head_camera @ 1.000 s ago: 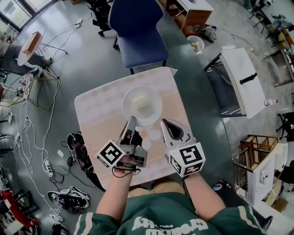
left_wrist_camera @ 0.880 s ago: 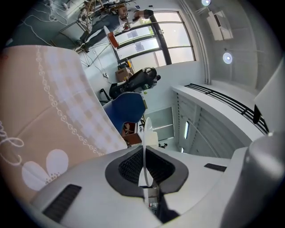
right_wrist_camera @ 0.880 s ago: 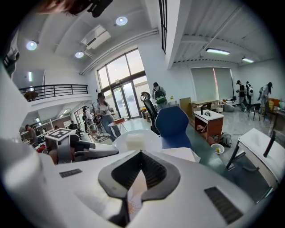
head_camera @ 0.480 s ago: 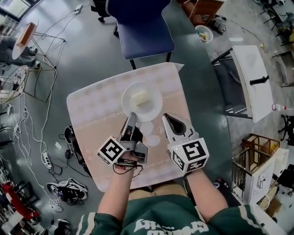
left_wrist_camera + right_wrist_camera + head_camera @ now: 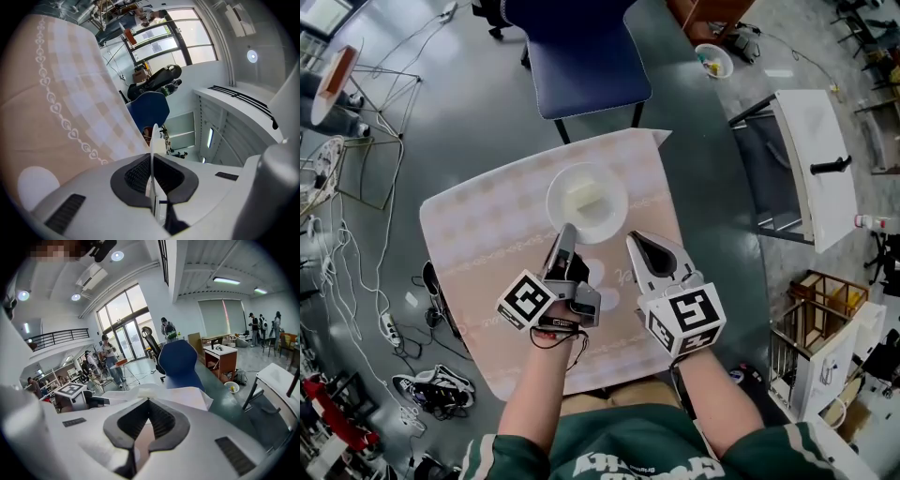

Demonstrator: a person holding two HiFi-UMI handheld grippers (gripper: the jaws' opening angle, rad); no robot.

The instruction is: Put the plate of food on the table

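Observation:
A white plate [image 5: 587,202] carrying a pale block of food [image 5: 584,199] sits over the middle of a table covered in a pink checked cloth [image 5: 478,234]. My left gripper [image 5: 566,232] is shut on the plate's near rim. In the left gripper view that rim [image 5: 154,140] stands edge-on between the black pads. I cannot tell whether the plate rests on the cloth. My right gripper [image 5: 632,240] hovers just right of the plate's near edge, shut with nothing in it. In the right gripper view its jaws [image 5: 147,401] meet at the tip, with the plate [image 5: 140,391] just beyond.
A blue chair [image 5: 581,47] stands at the table's far side. A white side table [image 5: 811,159] and a wooden crate [image 5: 825,309] are on the right. Cables and shoes [image 5: 441,394] lie on the floor to the left. People stand far off in the right gripper view.
Both grippers and the plate keep their arrangement. The head view has shifted, so the table reaches further toward the lower left of the frame.

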